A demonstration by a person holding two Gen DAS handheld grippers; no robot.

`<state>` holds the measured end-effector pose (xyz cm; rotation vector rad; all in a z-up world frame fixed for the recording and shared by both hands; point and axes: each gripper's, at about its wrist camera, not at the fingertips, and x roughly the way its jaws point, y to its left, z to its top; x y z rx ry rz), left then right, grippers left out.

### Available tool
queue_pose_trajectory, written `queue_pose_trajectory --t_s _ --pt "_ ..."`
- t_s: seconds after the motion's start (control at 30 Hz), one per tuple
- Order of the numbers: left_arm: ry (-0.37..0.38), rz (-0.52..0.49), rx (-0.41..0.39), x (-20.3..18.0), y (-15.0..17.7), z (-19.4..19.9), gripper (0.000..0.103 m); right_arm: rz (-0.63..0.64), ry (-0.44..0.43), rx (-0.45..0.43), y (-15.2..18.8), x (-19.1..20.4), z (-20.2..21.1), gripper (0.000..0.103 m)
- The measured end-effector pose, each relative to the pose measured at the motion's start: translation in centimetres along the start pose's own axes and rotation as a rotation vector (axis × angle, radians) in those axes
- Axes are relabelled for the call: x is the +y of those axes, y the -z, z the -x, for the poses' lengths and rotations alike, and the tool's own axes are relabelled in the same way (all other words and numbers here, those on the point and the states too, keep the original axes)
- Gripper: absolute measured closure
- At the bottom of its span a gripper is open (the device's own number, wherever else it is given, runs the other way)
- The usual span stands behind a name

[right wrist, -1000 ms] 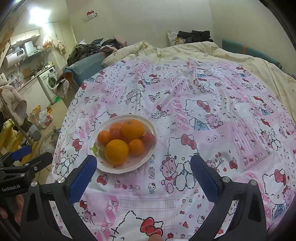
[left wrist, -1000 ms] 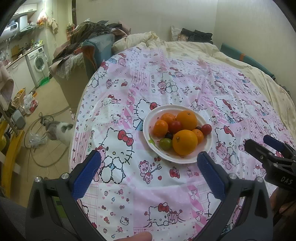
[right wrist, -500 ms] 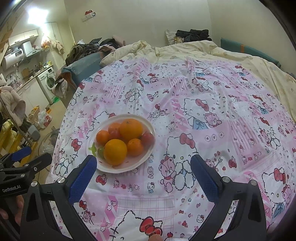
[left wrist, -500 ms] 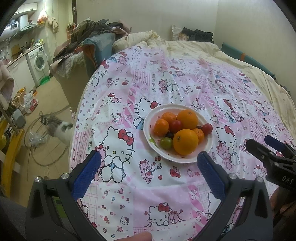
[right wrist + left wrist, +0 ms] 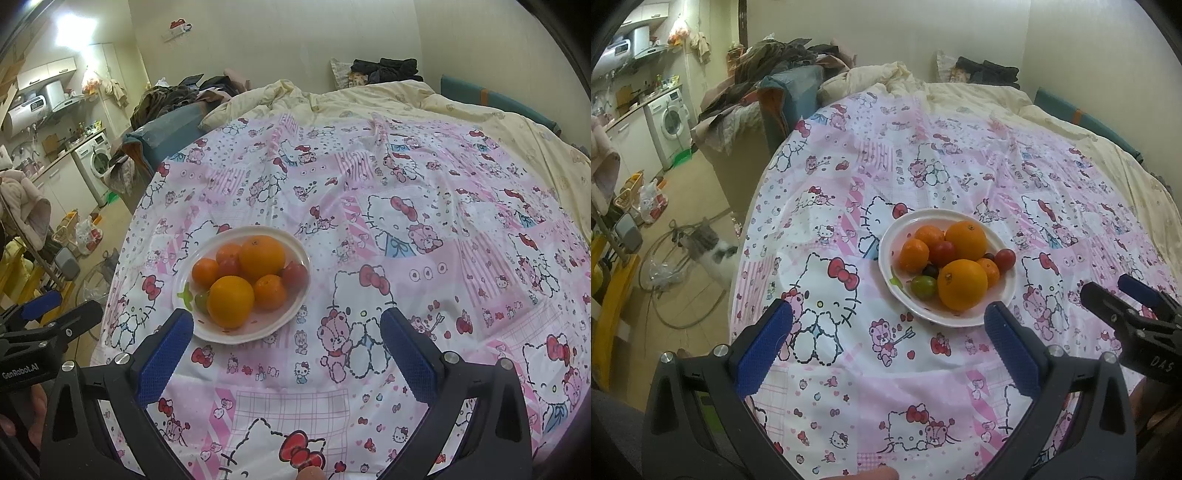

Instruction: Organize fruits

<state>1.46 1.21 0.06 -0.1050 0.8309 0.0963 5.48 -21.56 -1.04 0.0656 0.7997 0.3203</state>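
Observation:
A white plate [image 5: 892,236] [image 5: 295,243] sits on the pink Hello Kitty cloth and holds a pile of fruit. Two big oranges [image 5: 962,283] [image 5: 231,301] lie among smaller tangerines [image 5: 914,254], red tomatoes [image 5: 1004,258] [image 5: 294,275], a green fruit [image 5: 923,287] and a dark one. My left gripper [image 5: 888,332] is open and empty, just in front of the plate. My right gripper [image 5: 286,338] is open and empty, to the right of the plate's near rim. Each gripper shows at the edge of the other view.
The cloth covers a bed [image 5: 406,177] with a cream duvet [image 5: 369,99] behind. The bed's left edge drops to a floor with a cat [image 5: 709,247], cables and bags. A washing machine [image 5: 670,122] and a heap of clothes [image 5: 768,66] stand at the far left.
Both views have shifted slightly: the plate sits a touch lower and nearer in each. Both grippers stay open and empty. The cat on the floor has moved a little.

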Motion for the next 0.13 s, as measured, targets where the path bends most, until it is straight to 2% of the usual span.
queue_pose_trajectory --t_s 0.13 --pt "-0.001 -0.004 0.007 -0.31 0.18 -0.13 0.001 0.001 -0.008 -0.008 0.12 0.07 0.07 0.0"
